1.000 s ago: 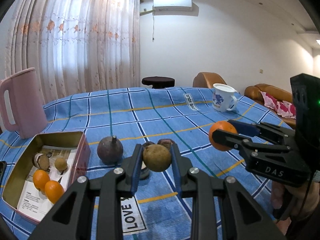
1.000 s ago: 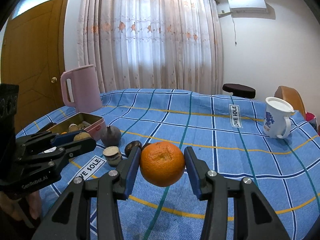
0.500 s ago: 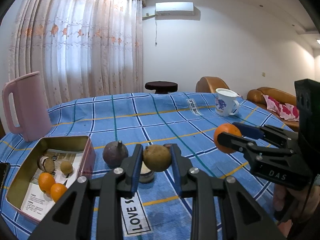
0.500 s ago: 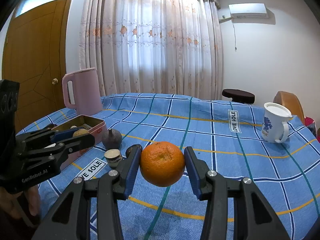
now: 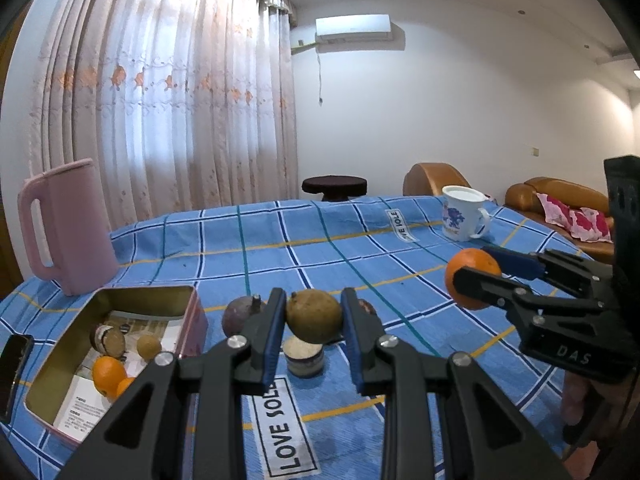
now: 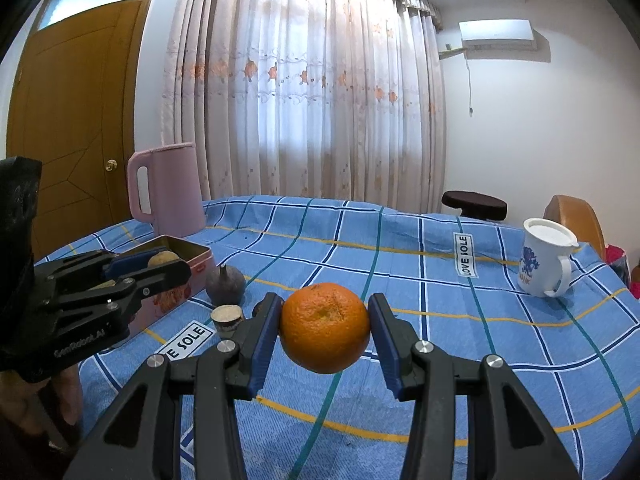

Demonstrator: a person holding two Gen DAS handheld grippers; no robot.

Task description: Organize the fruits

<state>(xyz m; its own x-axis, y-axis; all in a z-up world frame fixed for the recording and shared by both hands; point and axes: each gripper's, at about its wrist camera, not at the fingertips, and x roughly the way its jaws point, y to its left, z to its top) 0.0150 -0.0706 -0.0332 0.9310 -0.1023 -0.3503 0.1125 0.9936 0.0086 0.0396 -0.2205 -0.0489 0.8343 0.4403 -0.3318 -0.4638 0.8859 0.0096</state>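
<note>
I am looking across a table under a blue checked cloth [image 5: 304, 248], with a pink jug [image 5: 68, 228] standing at its far left corner and a white printed mug [image 6: 544, 258] sitting well off to the right. Nearer me an open tin box [image 5: 120, 300] is lying on the cloth, holding two small oranges [image 5: 110, 374] and a couple of brown fruits. My right gripper [image 6: 325, 330] is clamping an orange [image 6: 325, 328] between its blue pads, clear above the cloth. My left gripper [image 5: 314, 322] is squeezing a brown round fruit [image 5: 314, 320] — also lifted off the table, just right of the box. A dark purple fruit [image 6: 225, 285] is resting beside the box, and a small round jar [image 5: 302, 356] is sitting below the brown fruit.
</note>
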